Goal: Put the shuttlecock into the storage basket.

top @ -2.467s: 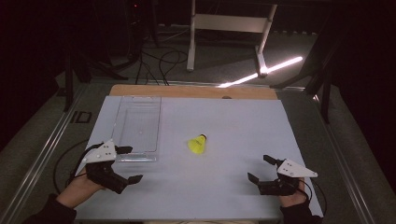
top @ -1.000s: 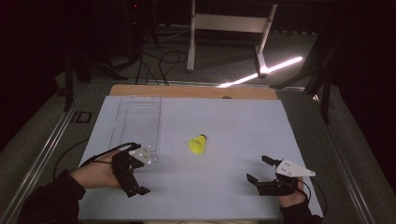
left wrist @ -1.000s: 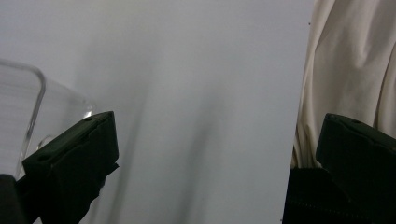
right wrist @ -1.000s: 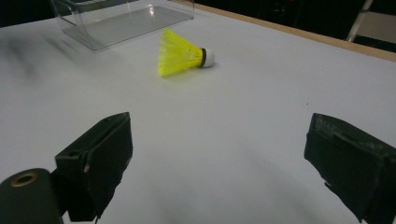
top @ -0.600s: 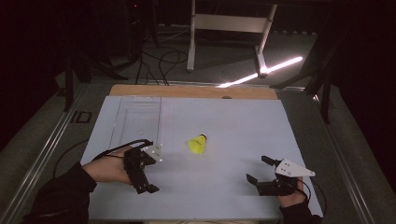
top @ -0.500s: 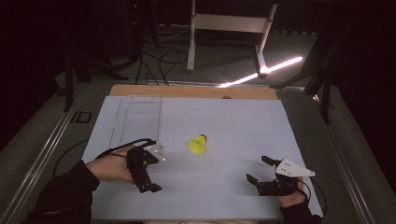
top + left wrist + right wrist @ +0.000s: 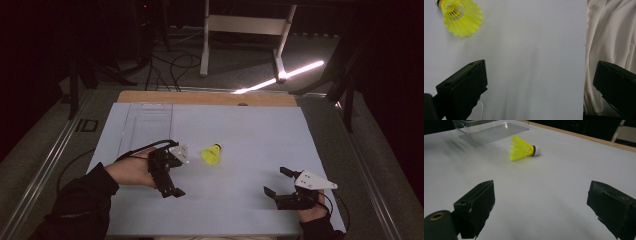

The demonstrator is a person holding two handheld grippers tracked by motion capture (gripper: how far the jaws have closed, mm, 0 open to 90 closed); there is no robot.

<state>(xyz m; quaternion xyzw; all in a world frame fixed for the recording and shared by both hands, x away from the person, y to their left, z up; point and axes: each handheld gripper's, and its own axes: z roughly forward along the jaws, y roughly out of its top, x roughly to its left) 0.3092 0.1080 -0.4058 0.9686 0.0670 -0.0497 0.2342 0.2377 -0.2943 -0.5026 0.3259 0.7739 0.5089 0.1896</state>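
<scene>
While the yellow shuttlecock [image 7: 211,154] lies on its side mid-table, my left gripper [image 7: 170,172] sits just left of it, jaws spread wide, empty, hand rolled over with jaws pointing toward me. My right gripper [image 7: 280,184] rests well apart, also spread.

The white table [image 7: 240,130] is evenly lit from above while the room around it sinks into near black, apart from one bright strip of light [image 7: 280,77] glaring on the floor behind. In the left gripper view the picture is soft, and the yellow shuttlecock [image 7: 461,17] casts only a faint shadow. In the right gripper view the clear plastic box [image 7: 489,130] carries small glints, and the black jaws are out of focus.
</scene>
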